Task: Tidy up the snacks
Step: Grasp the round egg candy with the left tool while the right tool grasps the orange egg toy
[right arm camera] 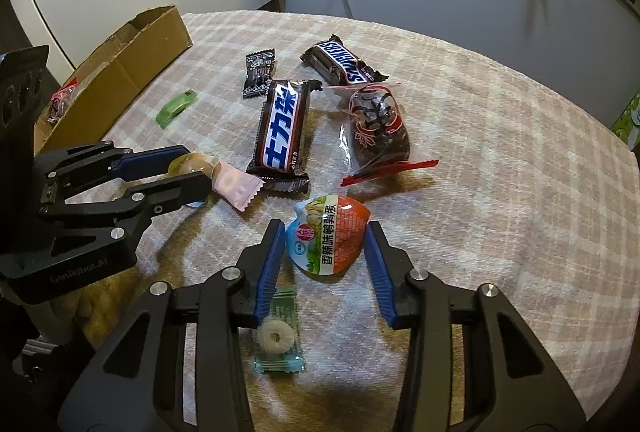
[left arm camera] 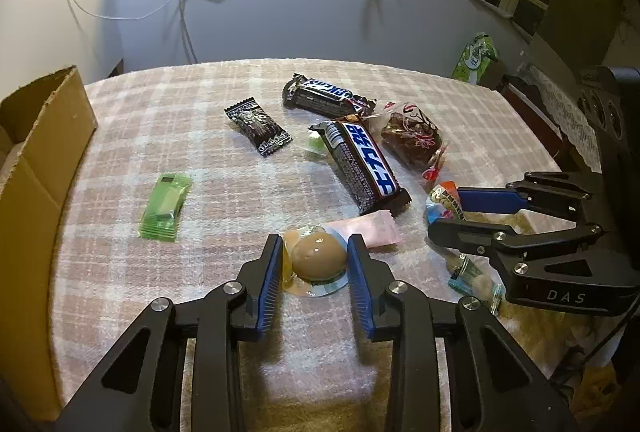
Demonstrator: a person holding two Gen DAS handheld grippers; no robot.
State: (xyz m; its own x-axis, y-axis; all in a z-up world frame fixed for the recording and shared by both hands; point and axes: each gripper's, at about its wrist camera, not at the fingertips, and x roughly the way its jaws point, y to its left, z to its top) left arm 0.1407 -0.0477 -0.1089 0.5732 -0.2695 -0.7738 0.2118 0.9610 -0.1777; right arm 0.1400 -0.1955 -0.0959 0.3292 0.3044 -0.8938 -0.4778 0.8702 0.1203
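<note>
both grippers clamped on snacks

left gripper (left arm camera: 316, 264) pinches the egg pack (left arm camera: 318, 258), low centre; pink sachet (left arm camera: 370, 230) touches it behind. right gripper (right arm camera: 325, 252) squeezes the orange-blue pouch (right arm camera: 330, 236), ring candy (right arm camera: 278, 336) beneath its left finger. snickers bars (right arm camera: 284, 132) beyond; cardboard box (right arm camera: 132, 60) upper left.

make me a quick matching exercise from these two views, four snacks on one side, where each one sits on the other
Things:
1. egg pack
2. orange and blue pack
3. ring candy
4. green candy

Places:
A. alone on the cloth, nearest the cardboard box
B. between the left gripper fingers
C. partly under the right gripper's left finger
D. between the right gripper fingers

Pairs: 1-B, 2-D, 3-C, 4-A
</note>
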